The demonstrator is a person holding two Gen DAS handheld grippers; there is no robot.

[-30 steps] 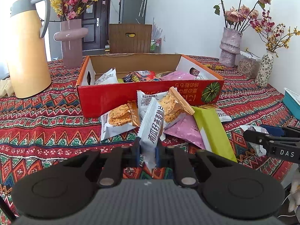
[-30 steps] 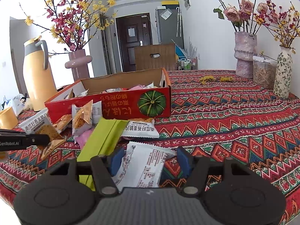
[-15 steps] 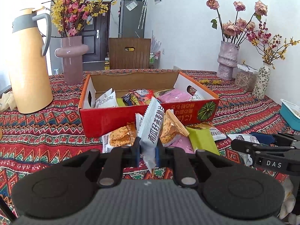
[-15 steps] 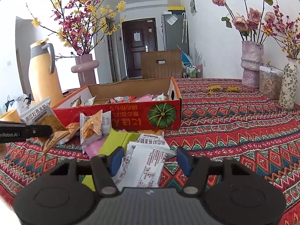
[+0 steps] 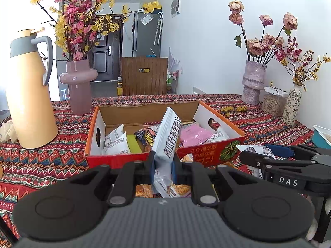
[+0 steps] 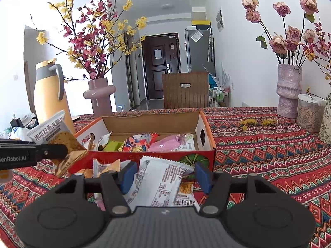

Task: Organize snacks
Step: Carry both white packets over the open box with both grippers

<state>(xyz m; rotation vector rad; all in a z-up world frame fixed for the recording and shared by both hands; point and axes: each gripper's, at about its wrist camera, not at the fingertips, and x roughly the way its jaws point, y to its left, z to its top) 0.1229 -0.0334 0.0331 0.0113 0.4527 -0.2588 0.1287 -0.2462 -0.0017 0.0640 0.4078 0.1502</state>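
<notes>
A red cardboard box (image 5: 115, 159) with several snack packets inside stands mid-table. My left gripper (image 5: 163, 165) is shut on a white packet with black lettering (image 5: 168, 136), held upright just before the box's front wall. In the right wrist view that packet (image 6: 51, 132) hangs at the far left in the left gripper (image 6: 62, 149). My right gripper (image 6: 165, 175) grips a flat white printed packet (image 6: 159, 183) by its two sides, lifted off the table before the box (image 6: 144, 157). The right gripper (image 5: 258, 152) shows at the left view's right edge. Loose packets (image 6: 105, 166) lie below.
On the patterned tablecloth stand a yellow thermos jug (image 5: 31, 95) and a pink vase (image 5: 79, 86) at the left. A purple vase (image 5: 253, 82), a lidded jar (image 5: 273, 101), a patterned vase (image 5: 291, 105) and a teal tub (image 5: 321, 137) stand at the right. A wooden chair (image 5: 144, 76) is behind.
Both grippers have risen with their packets and come closer to the box. More of the box's inside shows, and the loose packets on the cloth have dropped below the fingers.
</notes>
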